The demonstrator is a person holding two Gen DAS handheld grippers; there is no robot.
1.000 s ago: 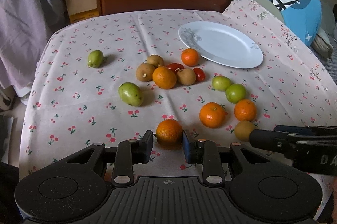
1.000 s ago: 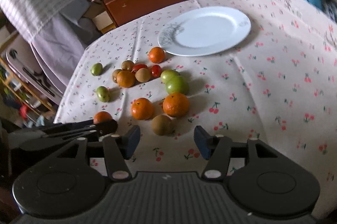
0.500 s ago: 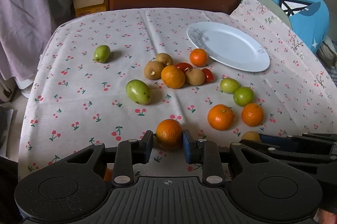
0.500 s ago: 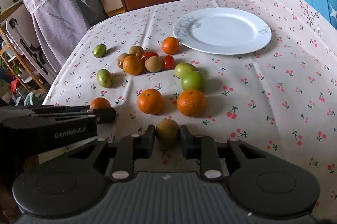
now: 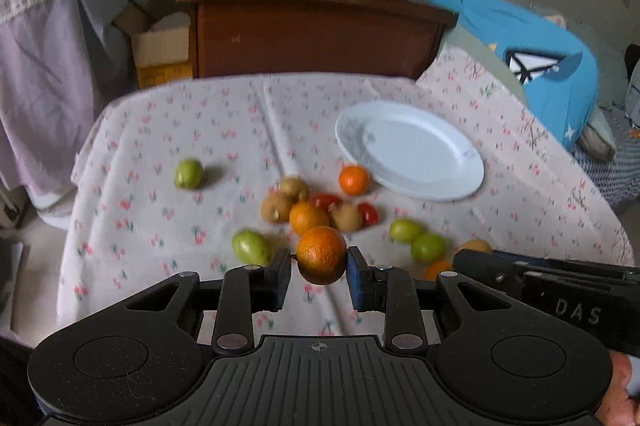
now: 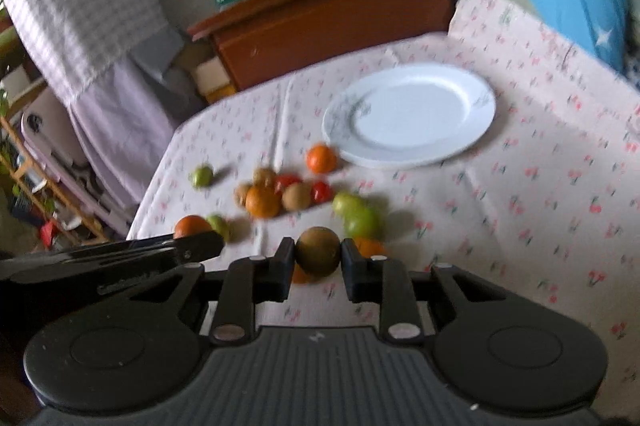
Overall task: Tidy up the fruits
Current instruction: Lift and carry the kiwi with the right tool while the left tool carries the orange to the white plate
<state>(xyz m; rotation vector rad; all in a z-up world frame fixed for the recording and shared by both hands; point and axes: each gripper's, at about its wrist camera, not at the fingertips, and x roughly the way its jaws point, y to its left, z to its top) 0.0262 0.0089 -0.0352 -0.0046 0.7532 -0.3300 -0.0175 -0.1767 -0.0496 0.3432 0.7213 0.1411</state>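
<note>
Fruits (image 5: 308, 216) scattered on surface (image 5: 160, 226) beside white plate (image 5: 412, 154), nothing in it. Left gripper (image 5: 320, 268) jaws clamp orange (image 5: 321, 260); right gripper (image 6: 316, 258) jaws clamp brown fruit (image 6: 318, 251).

Both cams sit just behind their own jaws, pitched down across the table (image 5: 168, 130) toward the wooden cabinet (image 5: 312, 30) at 12 o'clock. Left view is square-on and close to the near edge, white plate (image 5: 416, 154) at 1 o'clock. Right view is rolled and blurred. Shared: plate (image 6: 408, 114), fruit cluster (image 5: 316, 210), cabinet; each sees the other gripper.
</note>
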